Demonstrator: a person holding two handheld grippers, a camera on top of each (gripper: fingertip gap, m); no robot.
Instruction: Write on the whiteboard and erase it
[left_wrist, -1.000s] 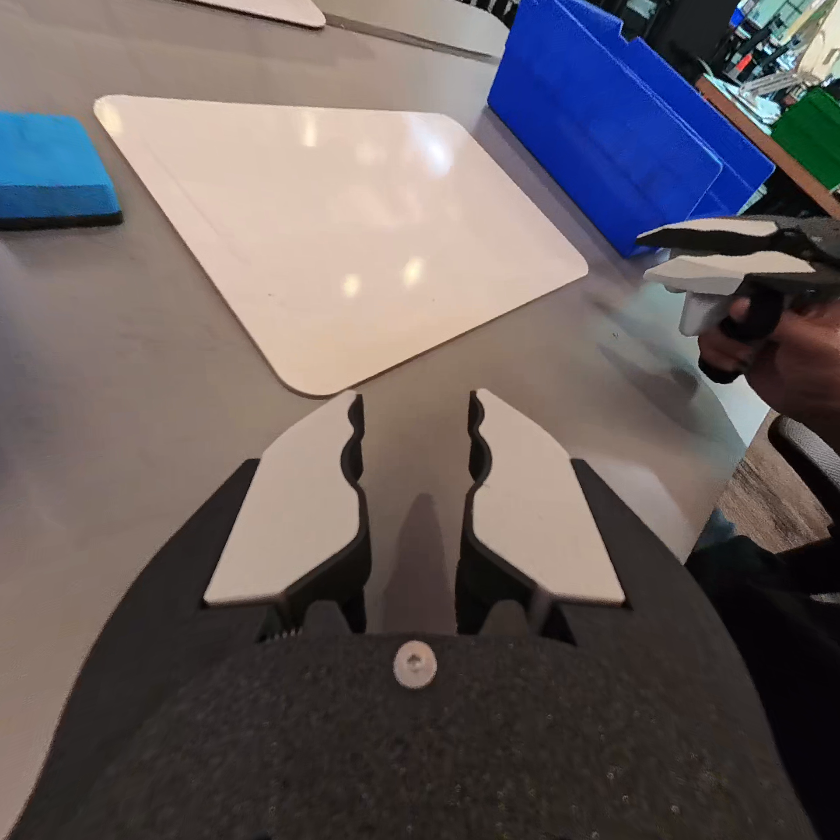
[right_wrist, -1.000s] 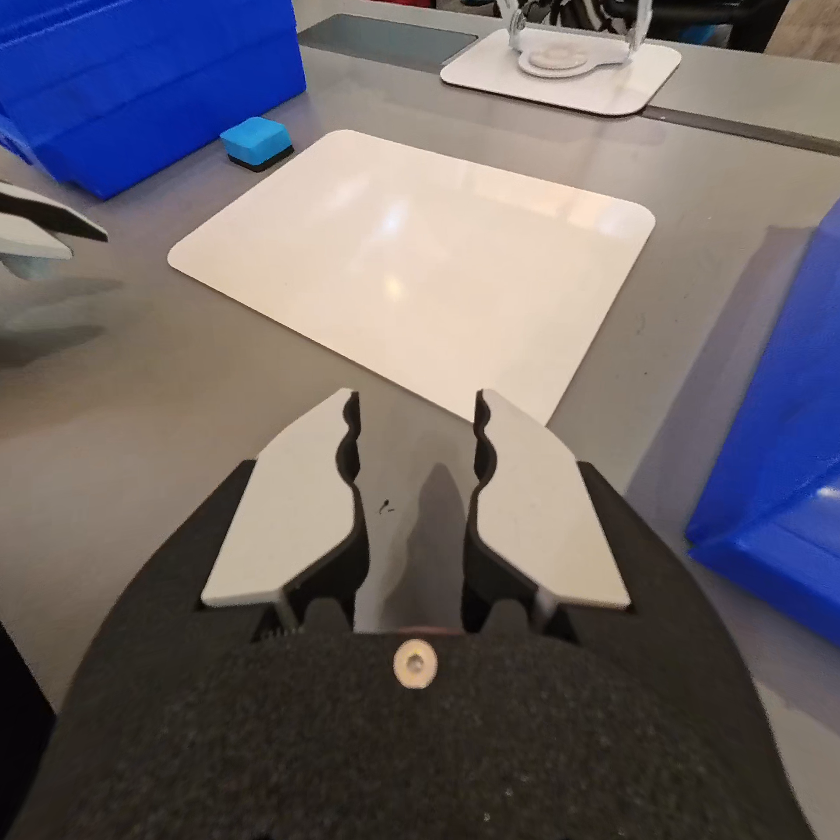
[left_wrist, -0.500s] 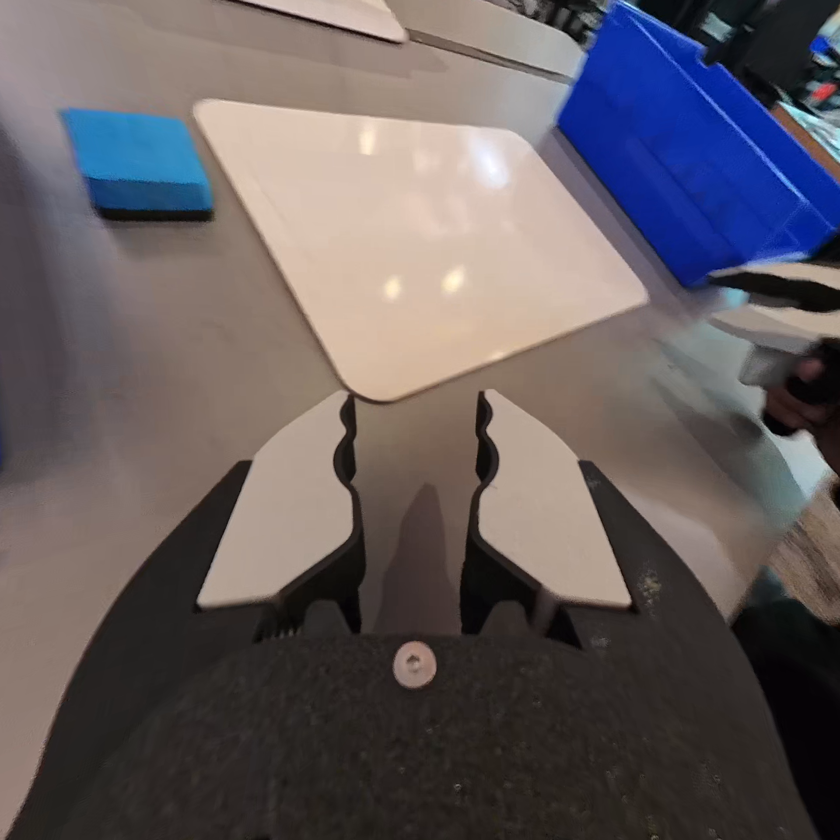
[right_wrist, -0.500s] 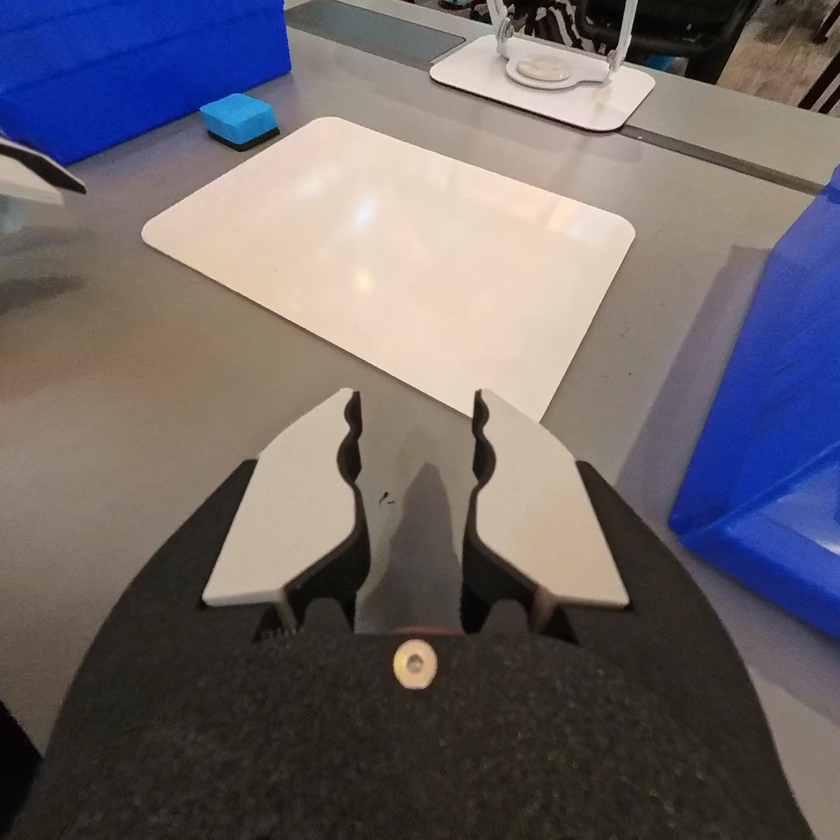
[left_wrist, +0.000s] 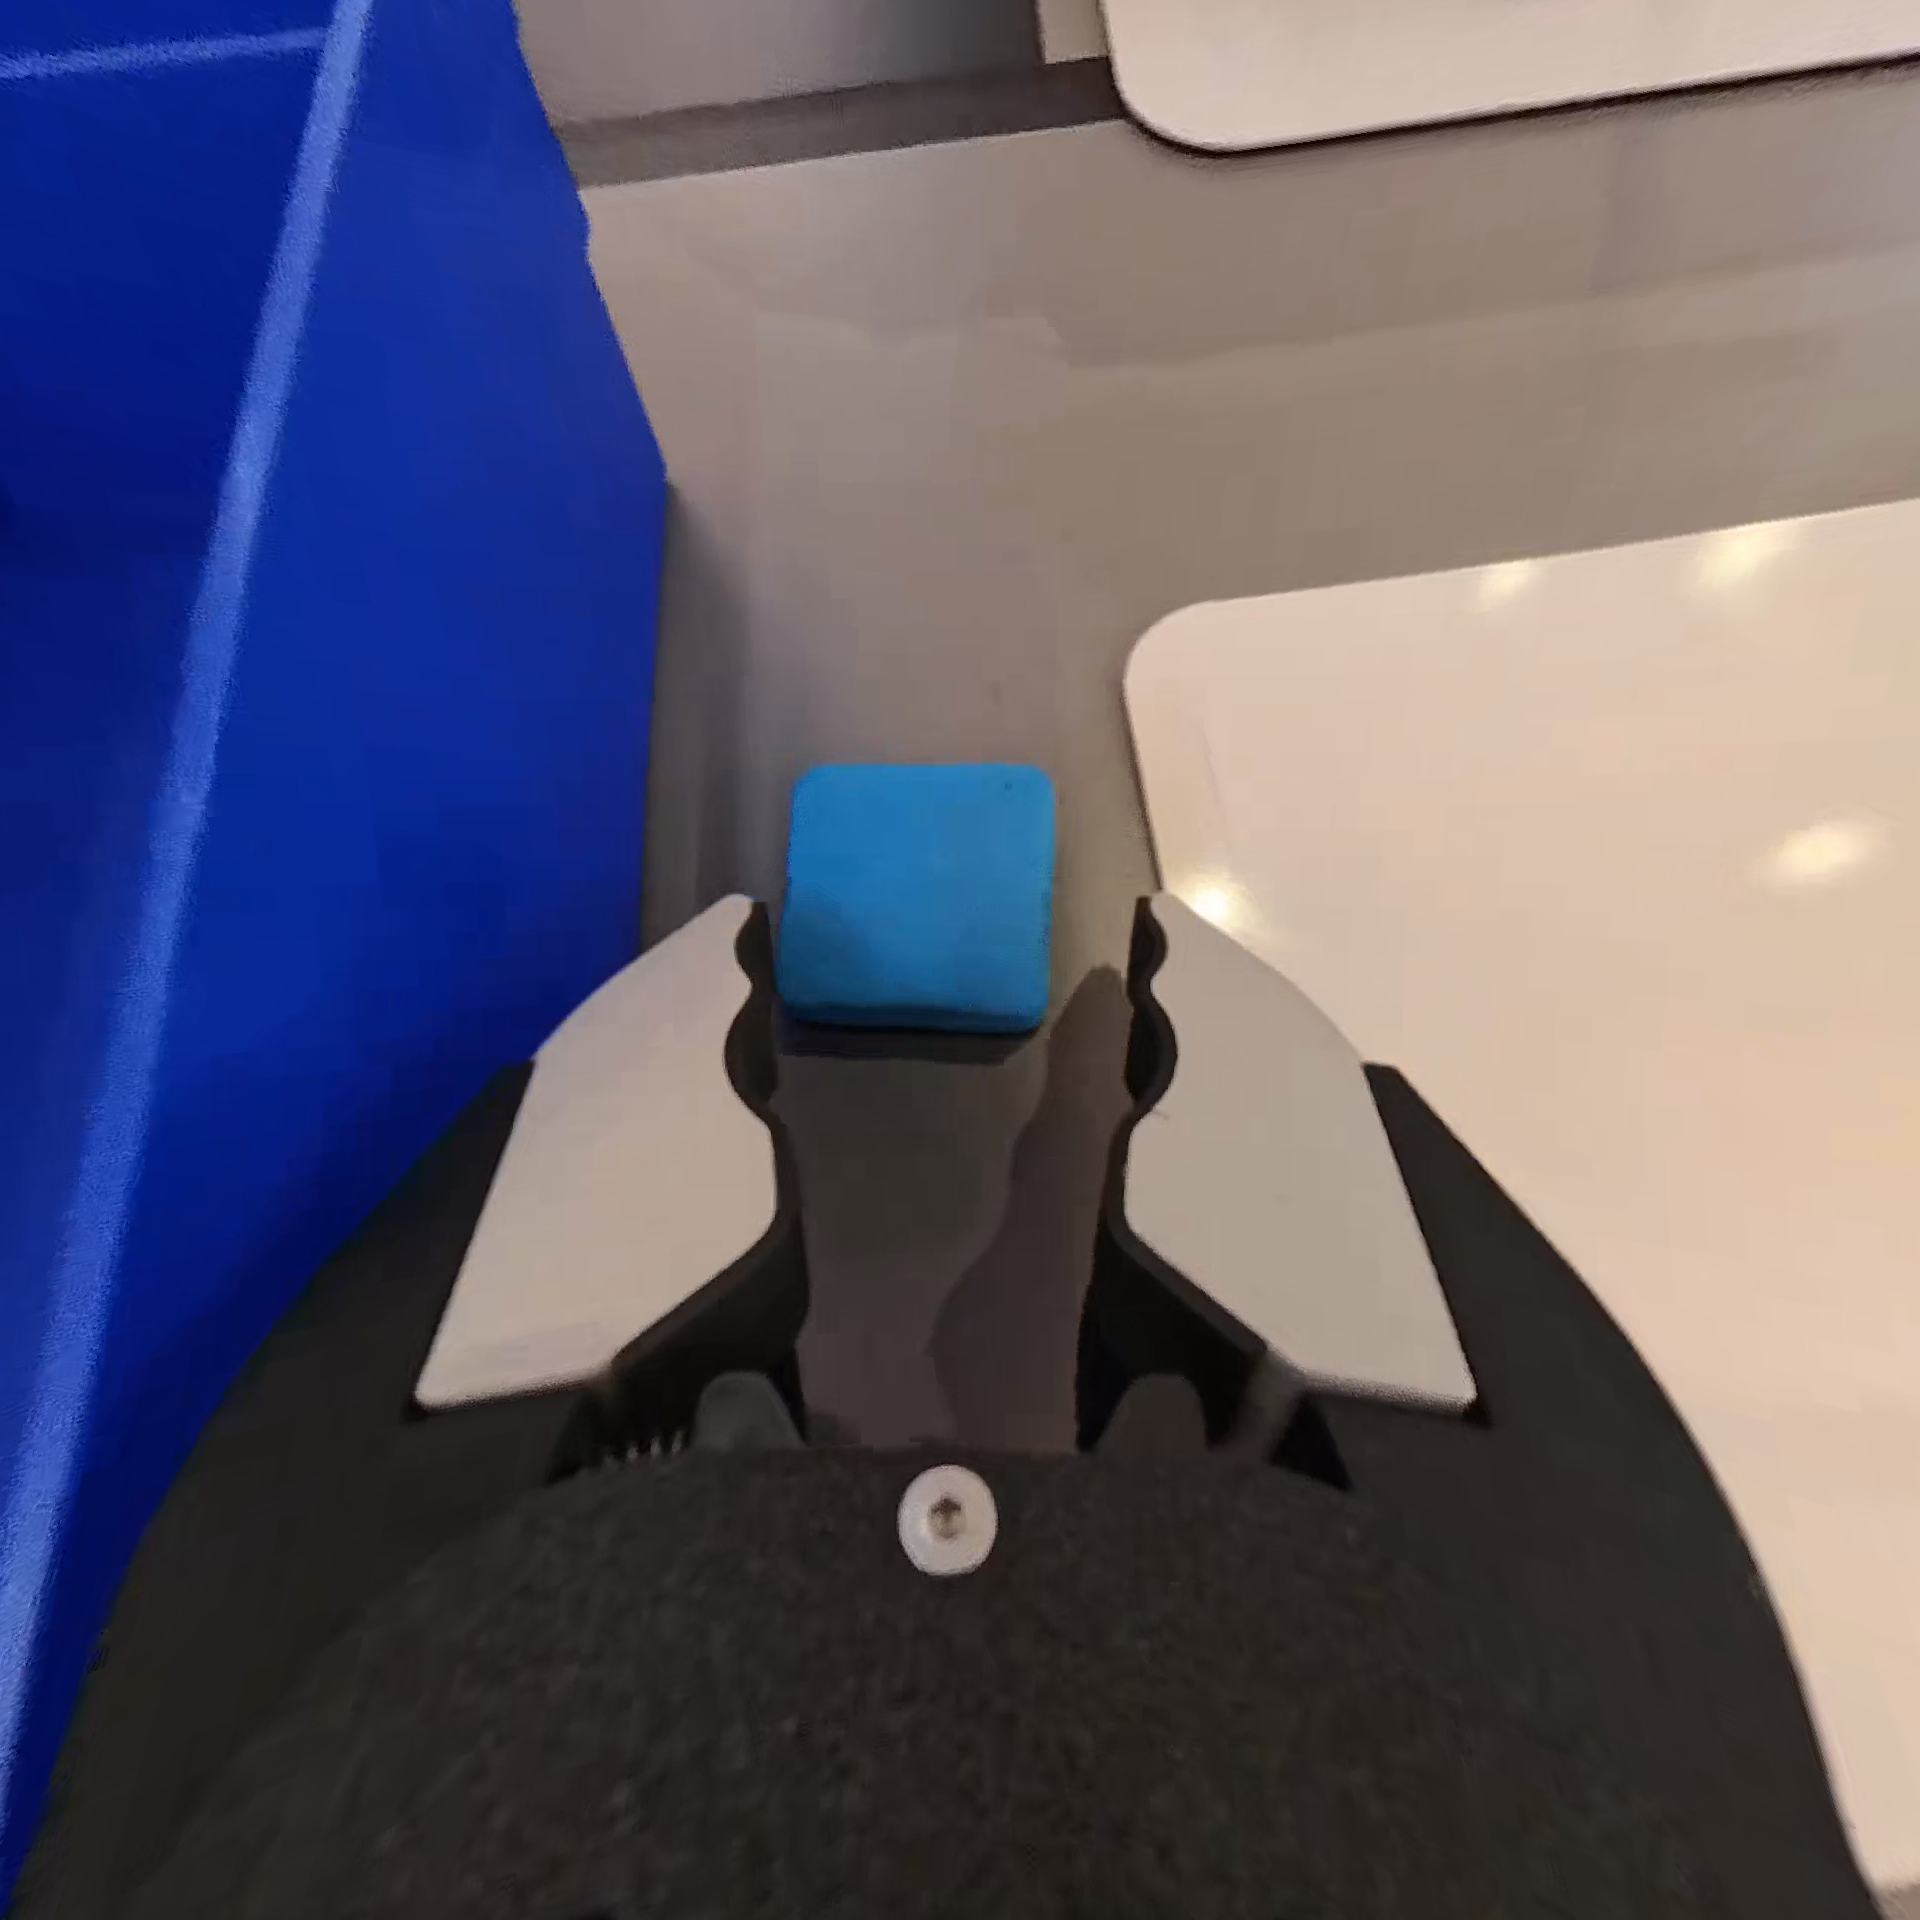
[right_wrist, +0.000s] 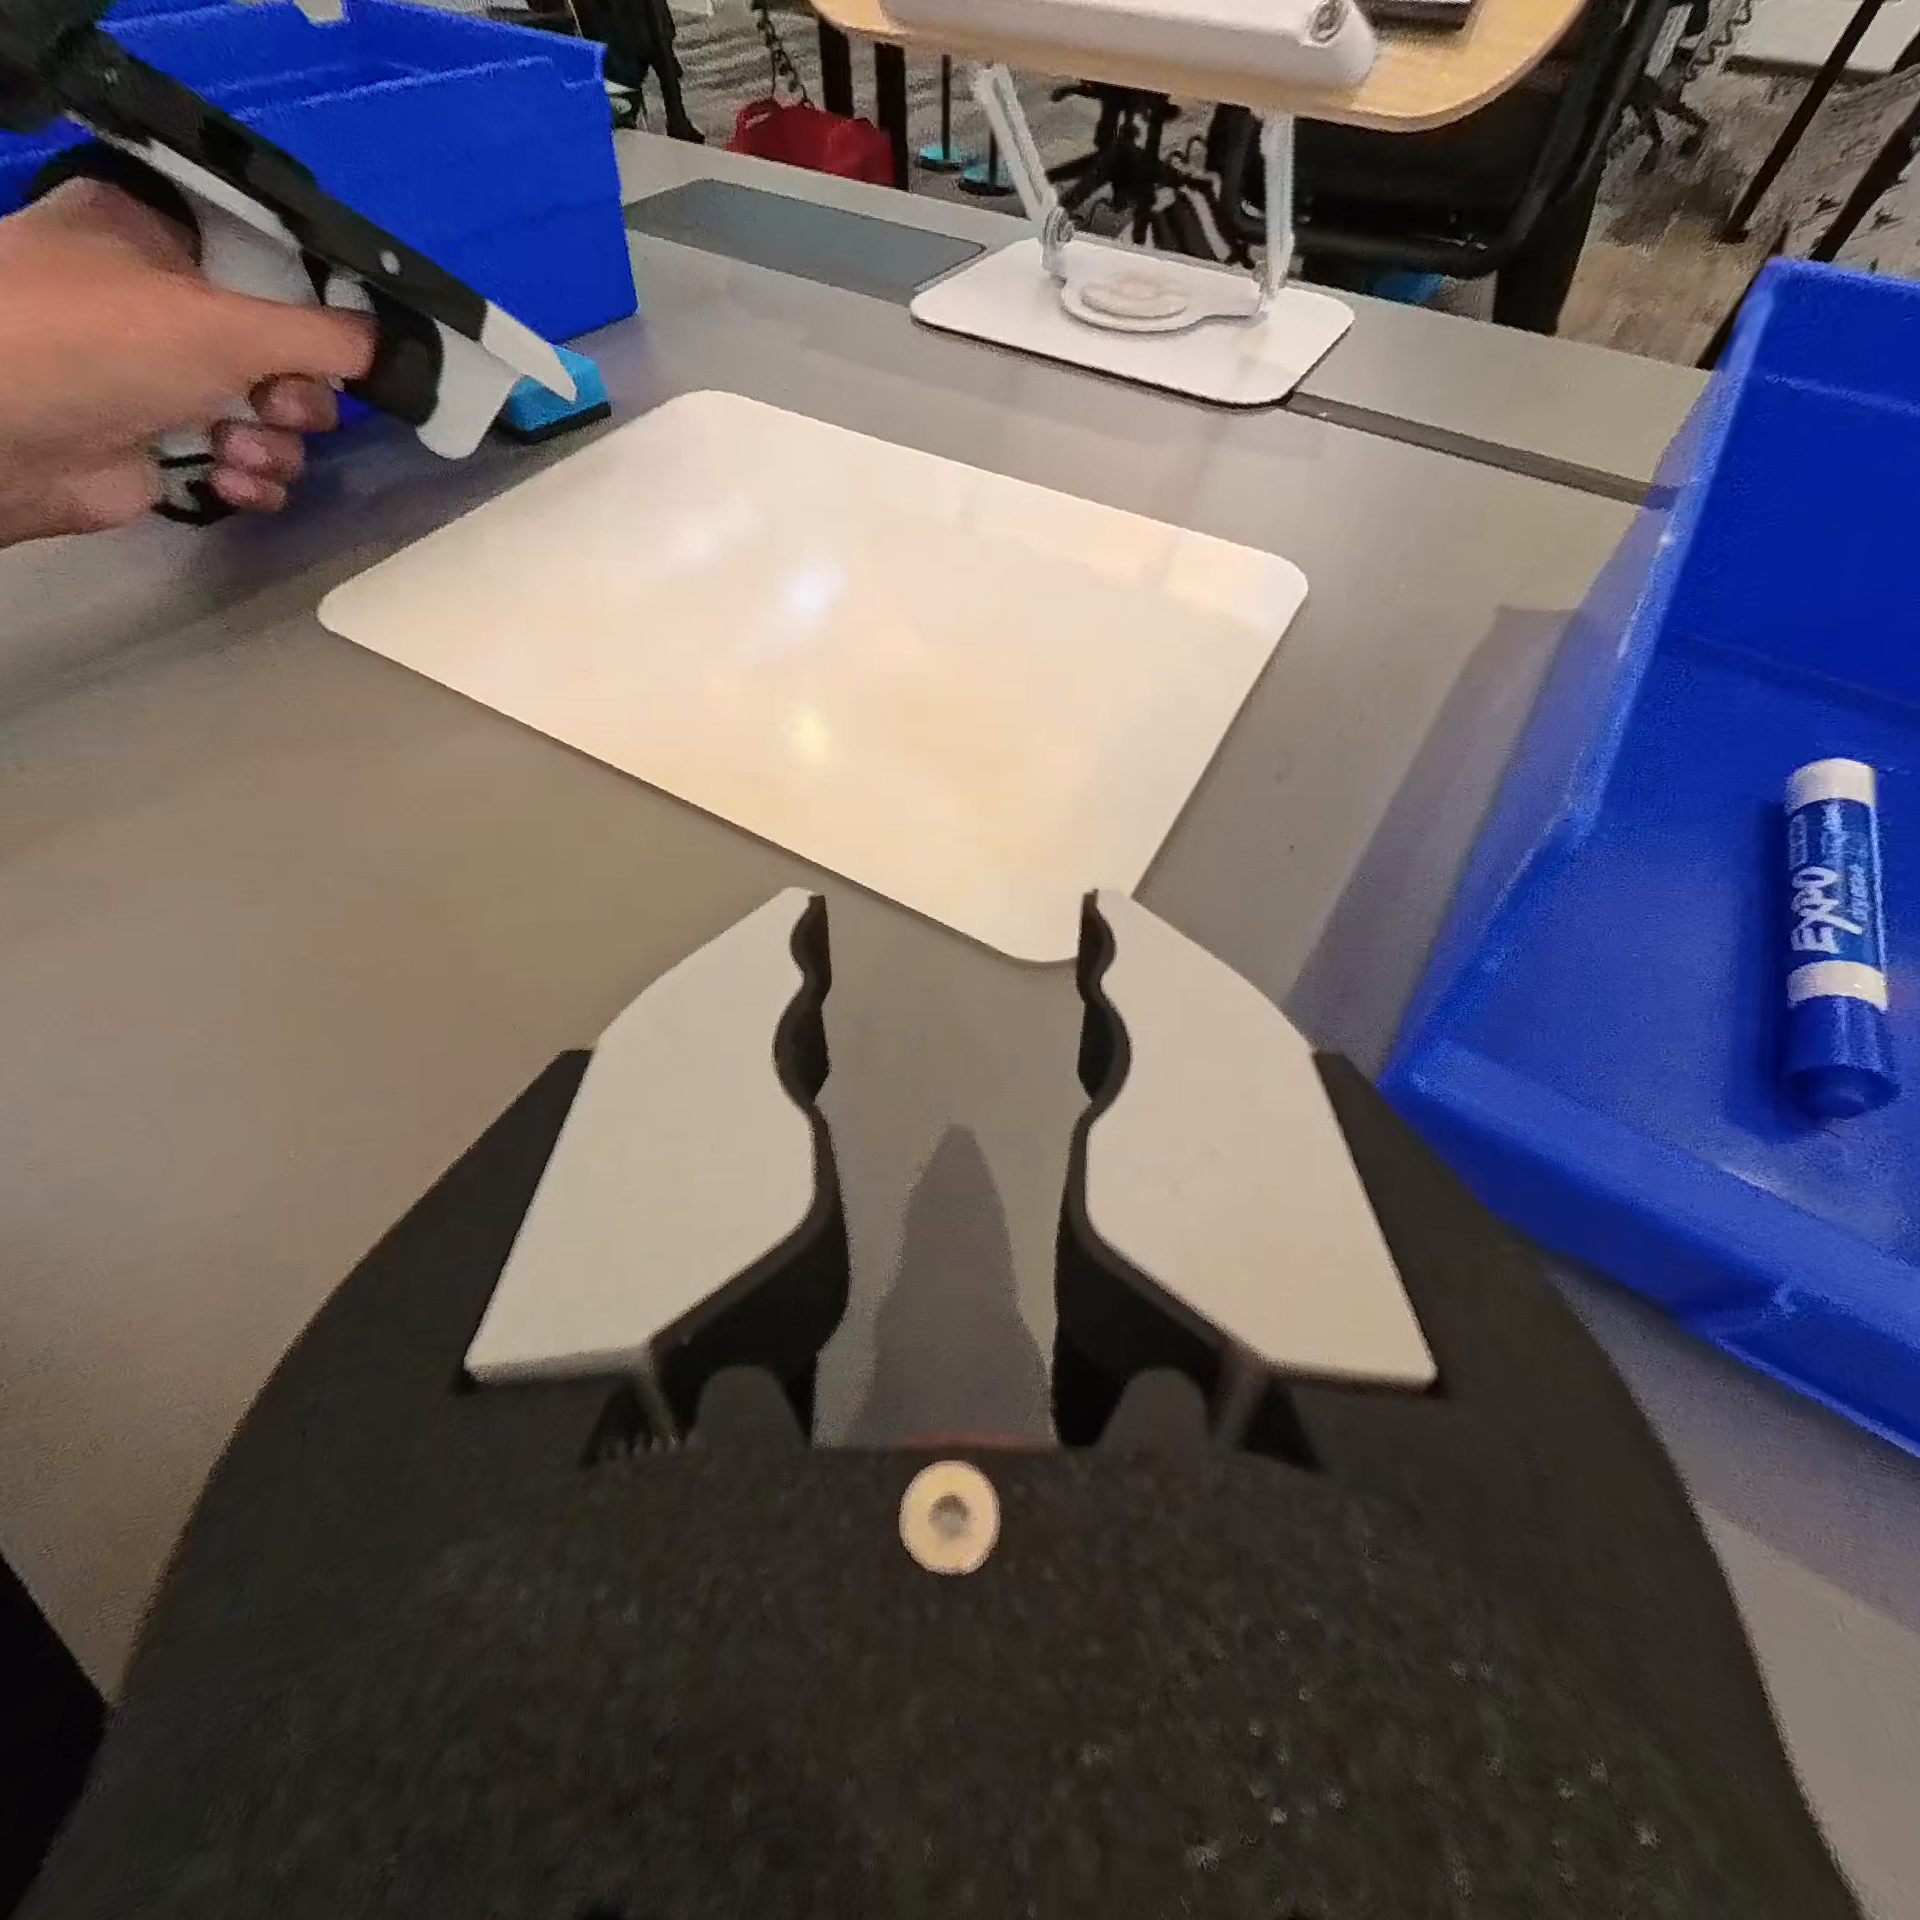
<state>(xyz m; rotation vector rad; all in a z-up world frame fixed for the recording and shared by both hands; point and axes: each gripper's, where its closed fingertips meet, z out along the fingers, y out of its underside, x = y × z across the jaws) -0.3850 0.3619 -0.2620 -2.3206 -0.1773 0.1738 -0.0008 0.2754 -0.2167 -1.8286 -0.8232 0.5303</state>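
Whiteboard (right_wrist: 821, 675), blank and white, is laid flat on the grey worktop (right_wrist: 260, 935). Nearest, the right gripper (right_wrist: 951, 914) is held spread apart and empty above the worktop, just short of the board's near corner. To its right, a blue marker (right_wrist: 1834, 935) is seen lying in a blue bin (right_wrist: 1558, 1091). Farther off, the left gripper (left_wrist: 945, 914) is held wide apart, empty, at the blue eraser (left_wrist: 920, 894), between a second blue bin (left_wrist: 312, 727) and the board's edge.

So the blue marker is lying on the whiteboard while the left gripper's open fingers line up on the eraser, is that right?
Not quite: the blue marker lies inside the blue bin beside the whiteboard, as the right wrist view shows. The left gripper is indeed open at the eraser.
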